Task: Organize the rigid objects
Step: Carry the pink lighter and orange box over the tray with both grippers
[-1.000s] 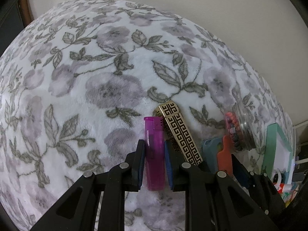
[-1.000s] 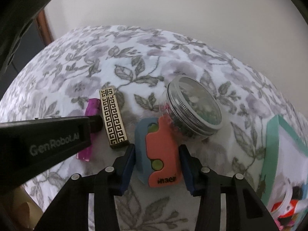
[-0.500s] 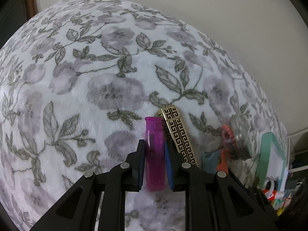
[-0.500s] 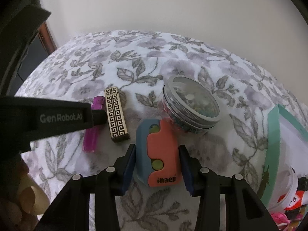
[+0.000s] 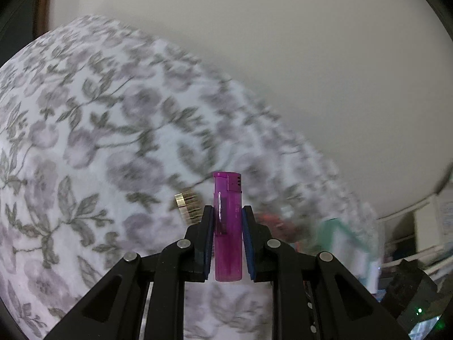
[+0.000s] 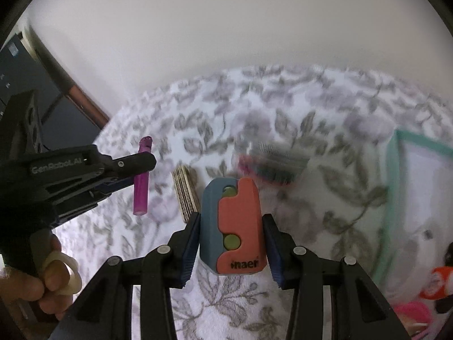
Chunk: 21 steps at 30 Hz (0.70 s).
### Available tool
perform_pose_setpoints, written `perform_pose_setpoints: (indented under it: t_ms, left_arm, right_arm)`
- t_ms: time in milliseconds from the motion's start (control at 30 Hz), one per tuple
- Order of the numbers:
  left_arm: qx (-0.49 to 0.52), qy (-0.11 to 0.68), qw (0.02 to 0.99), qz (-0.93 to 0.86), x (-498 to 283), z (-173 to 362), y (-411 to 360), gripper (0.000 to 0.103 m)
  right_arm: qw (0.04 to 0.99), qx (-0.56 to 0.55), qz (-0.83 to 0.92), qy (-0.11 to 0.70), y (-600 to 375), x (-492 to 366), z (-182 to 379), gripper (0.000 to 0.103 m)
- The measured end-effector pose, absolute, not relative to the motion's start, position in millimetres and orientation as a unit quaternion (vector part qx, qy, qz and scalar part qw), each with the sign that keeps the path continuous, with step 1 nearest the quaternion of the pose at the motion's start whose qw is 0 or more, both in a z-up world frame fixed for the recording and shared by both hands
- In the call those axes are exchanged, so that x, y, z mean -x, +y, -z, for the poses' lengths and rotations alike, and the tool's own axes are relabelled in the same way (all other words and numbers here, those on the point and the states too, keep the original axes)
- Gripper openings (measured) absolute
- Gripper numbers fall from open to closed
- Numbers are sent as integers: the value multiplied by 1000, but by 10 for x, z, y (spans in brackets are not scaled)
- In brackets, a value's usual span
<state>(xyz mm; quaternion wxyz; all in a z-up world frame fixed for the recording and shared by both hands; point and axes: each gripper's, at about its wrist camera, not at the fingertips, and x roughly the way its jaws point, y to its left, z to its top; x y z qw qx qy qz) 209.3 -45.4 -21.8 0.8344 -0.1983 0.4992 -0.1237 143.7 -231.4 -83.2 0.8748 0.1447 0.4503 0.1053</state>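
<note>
My left gripper is shut on a purple lighter, held upright and lifted off the floral blanket. From the right wrist view the same lighter hangs in the left gripper above the blanket. My right gripper is shut on an orange and blue plastic block, also raised off the blanket. A gold patterned bar lies on the blanket between the two; in the left wrist view the gold bar shows just left of the lighter.
A glass jar with a metal lid lies blurred behind the block. A teal-rimmed tray with small items sits at the right. A person's hand holds the left gripper. A pale wall stands behind.
Both grippers have lifted off the blanket with the lighter and the block in them. The gold bar and jar stayed down. Both views have tilted up and blurred.
</note>
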Motion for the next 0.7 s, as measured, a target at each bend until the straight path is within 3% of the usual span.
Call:
perform_pose_setpoints:
  t_ms: [400, 700]
  left_arm:
    - [169, 448, 844, 240, -1868, -320, -1267, 20]
    - [108, 459, 836, 282, -1689, -99, -2026, 20]
  right_arm:
    - [924, -158, -27, 347, -3172, -1018, 25, 45]
    - [917, -165, 90, 351, -4042, -753, -17, 45]
